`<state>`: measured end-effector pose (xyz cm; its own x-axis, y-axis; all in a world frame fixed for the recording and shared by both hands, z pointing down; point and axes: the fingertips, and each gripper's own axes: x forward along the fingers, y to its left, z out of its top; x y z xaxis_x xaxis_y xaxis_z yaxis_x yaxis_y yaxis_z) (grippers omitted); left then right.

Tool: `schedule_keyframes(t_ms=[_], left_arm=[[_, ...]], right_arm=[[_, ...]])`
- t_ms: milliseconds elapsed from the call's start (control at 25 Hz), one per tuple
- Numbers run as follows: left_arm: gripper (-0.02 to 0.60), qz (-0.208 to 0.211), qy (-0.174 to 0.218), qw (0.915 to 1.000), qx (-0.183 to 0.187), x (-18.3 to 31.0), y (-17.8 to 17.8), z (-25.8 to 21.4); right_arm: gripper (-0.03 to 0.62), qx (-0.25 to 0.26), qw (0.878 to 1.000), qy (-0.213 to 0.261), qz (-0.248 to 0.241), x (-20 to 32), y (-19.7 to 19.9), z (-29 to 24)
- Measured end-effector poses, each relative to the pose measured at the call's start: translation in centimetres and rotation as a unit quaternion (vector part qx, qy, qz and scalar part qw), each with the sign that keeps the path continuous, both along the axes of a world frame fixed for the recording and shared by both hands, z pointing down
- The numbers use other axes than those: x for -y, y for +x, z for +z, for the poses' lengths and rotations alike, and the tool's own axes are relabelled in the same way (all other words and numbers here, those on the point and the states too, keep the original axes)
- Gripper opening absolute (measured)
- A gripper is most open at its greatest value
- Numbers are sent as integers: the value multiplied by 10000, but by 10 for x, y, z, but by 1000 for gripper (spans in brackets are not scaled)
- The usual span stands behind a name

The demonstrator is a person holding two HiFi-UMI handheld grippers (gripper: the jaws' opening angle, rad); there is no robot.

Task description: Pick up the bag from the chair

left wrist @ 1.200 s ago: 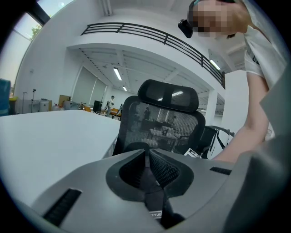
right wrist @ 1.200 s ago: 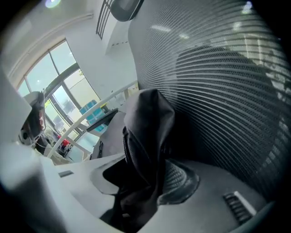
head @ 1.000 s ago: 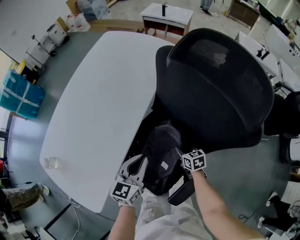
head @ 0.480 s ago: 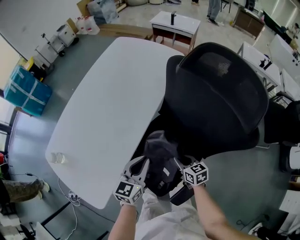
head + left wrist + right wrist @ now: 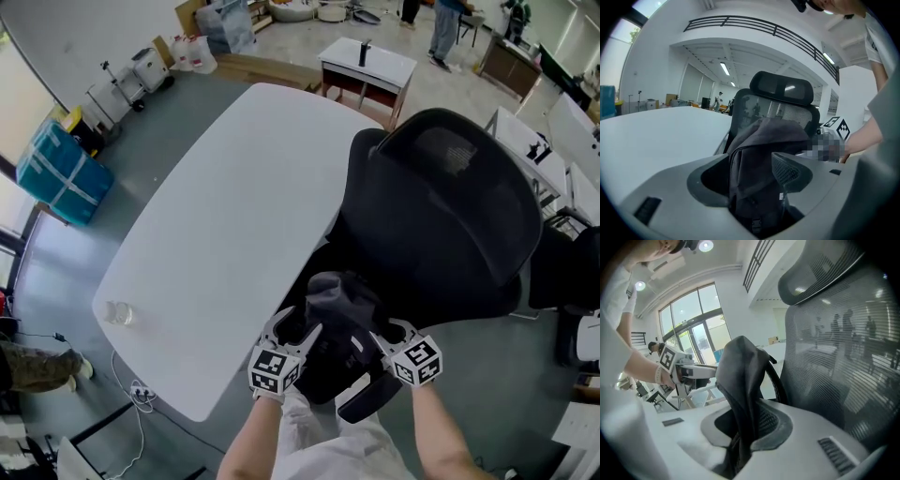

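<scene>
A black bag [image 5: 336, 323] stands at the front of the black office chair's [image 5: 450, 216] seat, its top bunched up. My left gripper [image 5: 298, 330] is shut on the bag's left side, and my right gripper [image 5: 380, 332] is shut on its right side. In the left gripper view, the dark fabric of the bag [image 5: 761, 145] fills the gap between the jaws of the left gripper [image 5: 754, 185], with the chair's headrest [image 5: 780, 89] behind. The right gripper view shows a fold of the bag [image 5: 740, 376] pinched in the right gripper [image 5: 740, 427], beside the mesh backrest [image 5: 843, 362].
A large white table [image 5: 216, 234] runs along the chair's left, with a small clear cup [image 5: 117, 312] near its front corner. The chair's armrest [image 5: 361, 398] sits just below the bag. Another dark chair [image 5: 567, 253] stands at the right, and a small white desk [image 5: 367, 61] stands beyond.
Both grippers have stayed on the bag's sides and shifted slightly right in view. The bag's top now stands higher and more bunched between them.
</scene>
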<state>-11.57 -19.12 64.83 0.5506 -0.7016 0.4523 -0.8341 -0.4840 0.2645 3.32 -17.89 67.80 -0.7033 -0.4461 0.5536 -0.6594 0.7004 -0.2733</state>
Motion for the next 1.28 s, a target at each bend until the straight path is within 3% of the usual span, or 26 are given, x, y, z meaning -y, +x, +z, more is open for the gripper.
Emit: schedule_keyframes(t_ms=[240,440,600,920,1280], left_arm=[[316,523,-230,9982,206,13,21,43],[327,1202,-439,9907,454,21,40,64],[323,1336,-533,9884,484,20,45,65],[85,1223,-817,9888,239,9,56,57],[43,1100,-533,9923,212,-2,55,24]], right_arm=[[54,37,10000,-25,-49,-7,16,2],[54,3,9999,18,-151,-13,14,1],[54,-92,9998,22,-152,-16,16,3],[54,-116,9999,2,118,-14,19,0],[53,-40,9993,188,334,-13,20,-26]])
